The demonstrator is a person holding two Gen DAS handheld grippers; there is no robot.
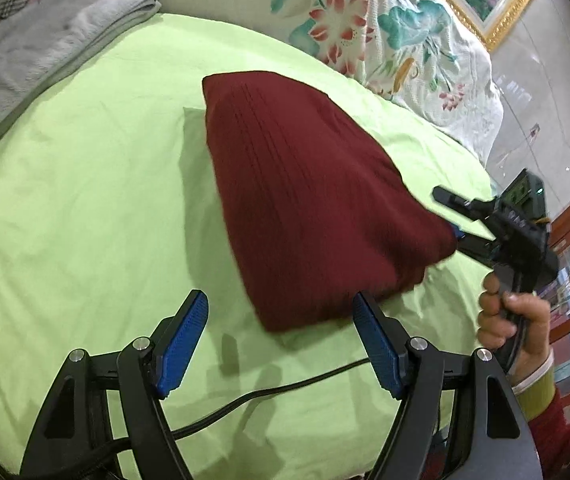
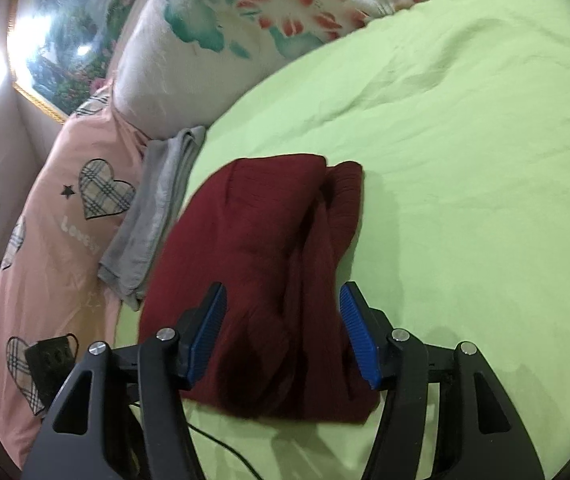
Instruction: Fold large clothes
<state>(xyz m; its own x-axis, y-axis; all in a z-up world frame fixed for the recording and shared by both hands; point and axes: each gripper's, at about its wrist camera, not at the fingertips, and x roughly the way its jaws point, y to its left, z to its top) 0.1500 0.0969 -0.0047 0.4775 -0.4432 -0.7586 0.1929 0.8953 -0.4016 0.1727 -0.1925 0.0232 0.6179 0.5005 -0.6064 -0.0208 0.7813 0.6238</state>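
Note:
A dark red ribbed sweater [image 1: 309, 200] lies folded in a thick bundle on the lime green bedsheet [image 1: 85, 220]. My left gripper [image 1: 277, 298] stands open just short of the sweater's near edge, with nothing pressed between its blue pads. In the left wrist view my right gripper [image 1: 449, 216] is at the sweater's right end, held by a hand [image 1: 513, 324]. The right wrist view looks over the sweater [image 2: 269, 248], and there the right gripper [image 2: 283, 288] is open, its pads astride the bundle's near end without pinching it.
A folded grey cloth [image 1: 45, 48] lies at the sheet's far left beside a pink pillow with checked hearts [image 2: 65, 220]. A floral quilt [image 1: 385, 28] is heaped at the back. A black cable [image 1: 285, 388] crosses the sheet near my left gripper. Floor shows beyond the bed's right side.

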